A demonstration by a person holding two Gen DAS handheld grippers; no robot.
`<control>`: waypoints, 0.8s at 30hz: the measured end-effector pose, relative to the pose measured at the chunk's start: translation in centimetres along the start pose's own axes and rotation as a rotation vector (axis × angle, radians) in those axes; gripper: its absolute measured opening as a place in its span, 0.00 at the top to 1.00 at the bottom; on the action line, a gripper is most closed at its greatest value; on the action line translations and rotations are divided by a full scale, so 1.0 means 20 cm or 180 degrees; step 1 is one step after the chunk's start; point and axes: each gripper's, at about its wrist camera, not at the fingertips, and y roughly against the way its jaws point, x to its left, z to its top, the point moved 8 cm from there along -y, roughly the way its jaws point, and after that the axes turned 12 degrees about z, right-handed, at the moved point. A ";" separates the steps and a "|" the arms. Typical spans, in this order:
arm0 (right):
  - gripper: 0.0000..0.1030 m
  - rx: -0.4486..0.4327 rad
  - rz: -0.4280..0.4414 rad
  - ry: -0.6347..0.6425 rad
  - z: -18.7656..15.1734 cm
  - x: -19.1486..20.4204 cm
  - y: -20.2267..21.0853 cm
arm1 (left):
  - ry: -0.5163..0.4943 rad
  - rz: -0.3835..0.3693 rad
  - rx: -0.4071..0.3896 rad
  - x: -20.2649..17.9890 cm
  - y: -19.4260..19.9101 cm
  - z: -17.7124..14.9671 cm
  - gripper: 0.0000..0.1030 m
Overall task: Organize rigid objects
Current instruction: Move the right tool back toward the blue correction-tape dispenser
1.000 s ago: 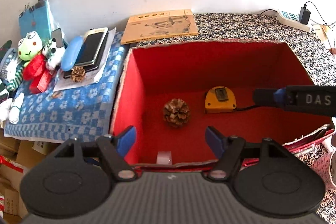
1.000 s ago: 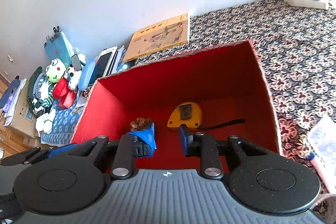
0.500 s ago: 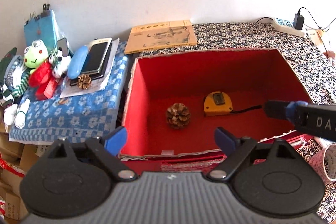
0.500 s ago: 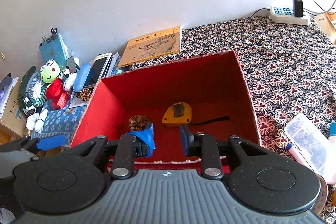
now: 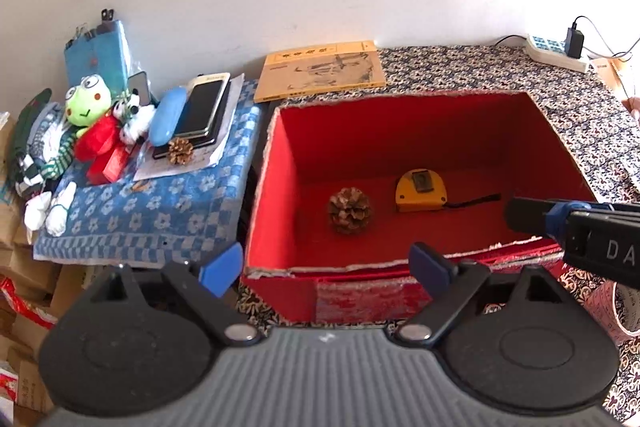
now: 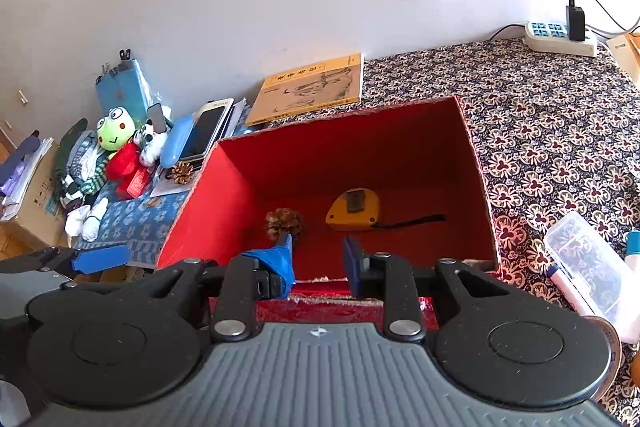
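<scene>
An open red box (image 5: 276,155) (image 6: 480,171) sits on the patterned tablecloth. Inside it lie a pine cone (image 5: 349,210) (image 6: 284,221) and a yellow tape measure (image 5: 420,187) (image 6: 354,207). My left gripper (image 5: 326,269) hovers open and empty above the box's near left corner. My right gripper (image 6: 316,261) hangs over the near wall, its jaws a small gap apart with nothing between them. It also shows from the side as the right gripper (image 5: 560,223) at the box's right edge. A second pine cone (image 5: 180,151) (image 6: 182,173) rests on the blue cloth at left.
On the blue cloth (image 5: 140,211) are a phone (image 5: 204,103), a blue case (image 5: 168,121) and a plush frog (image 5: 88,103). A yellow book (image 5: 320,69) lies behind the box, with a power strip (image 6: 558,37) at the far right. A clear plastic box (image 6: 588,263) lies right of the red box.
Both grippers have drawn back and up from the red box, which now looks farther away. The pine cone and tape measure have not moved.
</scene>
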 end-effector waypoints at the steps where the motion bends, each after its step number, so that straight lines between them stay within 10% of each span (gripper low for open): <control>1: 0.91 0.0018 0.0021 -0.0005 0.00 0.00 0.00 | 0.0010 0.0015 0.0023 0.00 0.00 -0.01 0.12; 24: 0.91 0.0533 0.0224 -0.0008 -0.22 -0.24 0.20 | 0.0156 0.0093 0.0434 -0.33 0.13 -0.26 0.12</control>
